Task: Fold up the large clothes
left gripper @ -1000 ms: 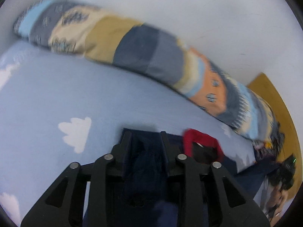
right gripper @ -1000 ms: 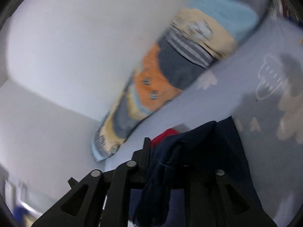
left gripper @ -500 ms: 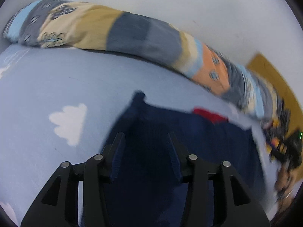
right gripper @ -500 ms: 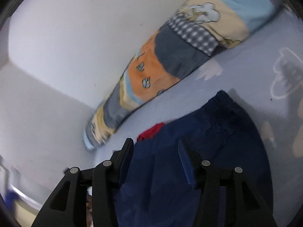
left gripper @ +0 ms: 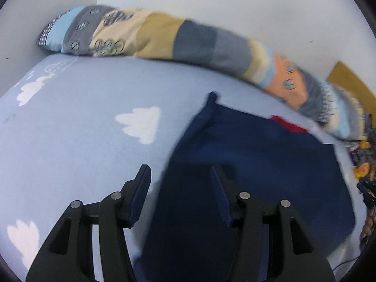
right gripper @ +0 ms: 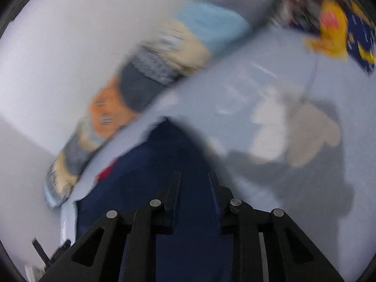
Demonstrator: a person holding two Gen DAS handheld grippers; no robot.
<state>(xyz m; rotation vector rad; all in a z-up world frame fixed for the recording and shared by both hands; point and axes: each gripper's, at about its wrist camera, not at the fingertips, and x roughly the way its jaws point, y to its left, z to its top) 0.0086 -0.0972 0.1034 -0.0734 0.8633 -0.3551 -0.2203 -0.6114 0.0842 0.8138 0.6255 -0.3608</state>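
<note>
Here, both grippers are angling downward over a light blue bed sheet [left gripper: 82,141] printed with white clouds, which is filling most of both views. A long patchwork bolster [left gripper: 188,40] is lying along the far edge of the sheet against a white wall [left gripper: 235,0], closing off that side; in the right wrist view the bolster [right gripper: 145,82] is running diagonally and is heavily blurred. To the left of the garment, the sheet is lying bare and flat, giving free room there. At the right rim of the left wrist view, a cluttered pile of dark and yellow items [left gripper: 364,164] is sitting near the garment's far corner, too blurred to identify.

The navy garment [left gripper: 246,176] is lying flat on the sheet, spread wide, with one corner peaking up toward the bolster. A red patch [left gripper: 289,124] is showing at its far edge. In the right wrist view the garment [right gripper: 152,176] is appearing dark and smeared.

The left gripper [left gripper: 181,195] is hovering with jaws apart and widening; the garment's left edge is lying beneath the gap, with neither pad pressing on it. The right gripper [right gripper: 195,188] is standing above the navy cloth, jaws narrowing with a gap showing between them; cloth is visible below them, not pinched.
</note>
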